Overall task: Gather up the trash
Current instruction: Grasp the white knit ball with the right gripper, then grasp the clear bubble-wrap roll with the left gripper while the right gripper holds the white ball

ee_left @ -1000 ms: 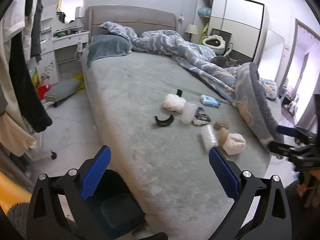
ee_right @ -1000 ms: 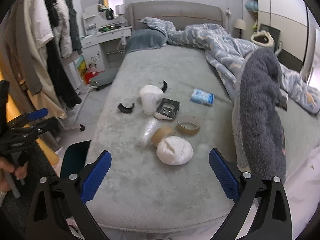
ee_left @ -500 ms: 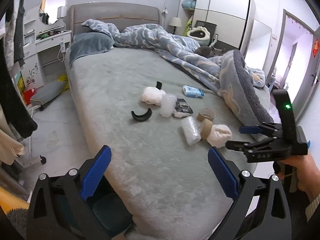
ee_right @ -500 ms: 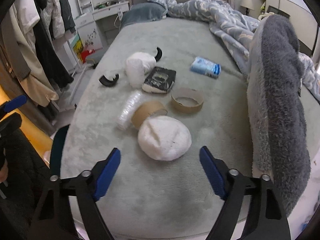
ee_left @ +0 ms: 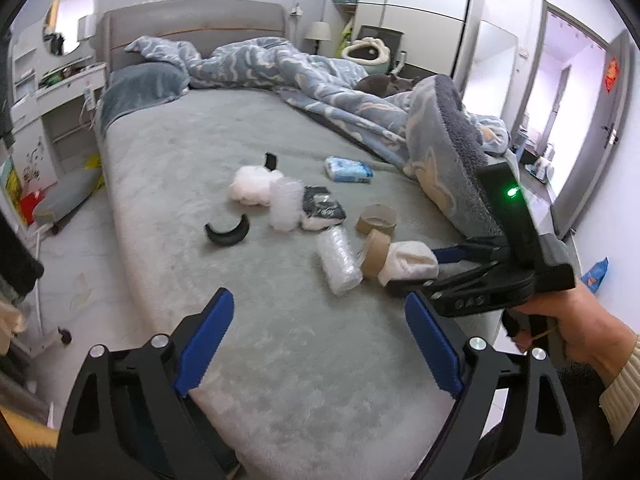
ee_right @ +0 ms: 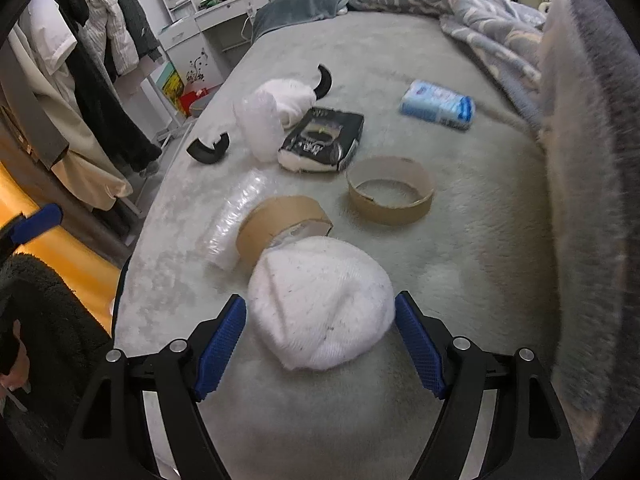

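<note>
Trash lies in a cluster on the grey bed (ee_left: 192, 148). A white cloth wad (ee_right: 320, 304) lies nearest, between the open pads of my right gripper (ee_right: 320, 340), which straddles it without clamping. The wad also shows in the left wrist view (ee_left: 408, 262), with my right gripper (ee_left: 420, 268) at it. Behind it are two brown tape cores (ee_right: 280, 224) (ee_right: 390, 196), a bubble-wrap roll (ee_right: 236, 216), a black packet (ee_right: 324, 140), a second white wad (ee_right: 288, 98), two black curved pieces (ee_right: 208, 148) and a blue tissue pack (ee_right: 438, 106). My left gripper (ee_left: 316, 340) is open and empty over the bed's near edge.
A rumpled blue blanket (ee_left: 452, 136) covers the bed's right side. A dressing table (ee_left: 52, 92) and a grey cushion (ee_left: 64, 196) stand left of the bed. Hanging clothes (ee_right: 100, 80) are at the left. A doorway (ee_left: 560, 92) is at the right.
My right gripper has moved forward and down until its pads flank the near white wad. My left gripper has swung right and closer to the bed.
</note>
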`<state>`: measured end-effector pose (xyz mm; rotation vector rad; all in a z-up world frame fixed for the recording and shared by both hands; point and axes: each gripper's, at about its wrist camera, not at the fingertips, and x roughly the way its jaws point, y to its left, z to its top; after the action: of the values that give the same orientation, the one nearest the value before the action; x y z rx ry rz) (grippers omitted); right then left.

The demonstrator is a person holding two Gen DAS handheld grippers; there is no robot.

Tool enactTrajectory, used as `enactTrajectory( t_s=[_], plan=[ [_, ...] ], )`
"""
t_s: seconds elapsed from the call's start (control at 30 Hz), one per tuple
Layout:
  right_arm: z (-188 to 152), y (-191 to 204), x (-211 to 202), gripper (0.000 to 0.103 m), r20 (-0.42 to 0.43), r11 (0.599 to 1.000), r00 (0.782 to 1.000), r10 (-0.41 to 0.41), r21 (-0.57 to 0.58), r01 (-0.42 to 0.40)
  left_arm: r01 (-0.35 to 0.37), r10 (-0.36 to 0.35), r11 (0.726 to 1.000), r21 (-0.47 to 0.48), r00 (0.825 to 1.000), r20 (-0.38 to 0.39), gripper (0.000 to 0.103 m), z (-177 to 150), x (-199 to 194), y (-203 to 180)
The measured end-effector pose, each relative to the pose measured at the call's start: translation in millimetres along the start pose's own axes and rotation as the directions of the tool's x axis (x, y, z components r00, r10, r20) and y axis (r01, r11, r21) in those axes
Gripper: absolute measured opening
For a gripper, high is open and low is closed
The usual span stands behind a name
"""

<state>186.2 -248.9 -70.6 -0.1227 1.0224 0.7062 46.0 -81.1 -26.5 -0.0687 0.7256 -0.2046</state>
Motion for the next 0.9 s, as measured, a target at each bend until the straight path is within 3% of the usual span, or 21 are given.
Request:
enactTrajectory(
  t_s=[0.2,0.3,0.6,0.7,0.9],
  plan=[
    [2.8,-9.7,3.3,0.057,0.016,1.000,1.000,0.023,0.011,-0.023,0.038,-0.039,0.999,-0.028,0.999,-0.031,0.086,5.4,20.5,1.0],
    [2.9,-13.9,-2.1,0.050,0.030,0.999,0.999,0.036,0.021,-0.037,0.005,-0.006,1.000,-0.012,0.999,-0.047,0.086,5.8,31.4,-3.4],
    [-2.7,-21.2,-41.3,0.049,0.125,0.999,0.992,0.025,0.029,-0.029,-0.009,0.013,0.999,0.045,0.996,-0.088,0.086,4.7,61.6,-20.0],
    [-4.6,-21.7,-49.1,0.049,0.142,0.999,0.990,0.023,0.018,-0.026,-0.028,0.035,0.997,0.065,0.995,-0.094,0.080,4.9,72.0,-26.9],
    [-9.9,-28.0,-68.8,0.049,0.189,0.999,0.982,0.026,0.015,-0.029,-0.038,0.037,0.999,-0.022,0.997,-0.069,0.072,14.3,81.1,-18.6]
  ],
)
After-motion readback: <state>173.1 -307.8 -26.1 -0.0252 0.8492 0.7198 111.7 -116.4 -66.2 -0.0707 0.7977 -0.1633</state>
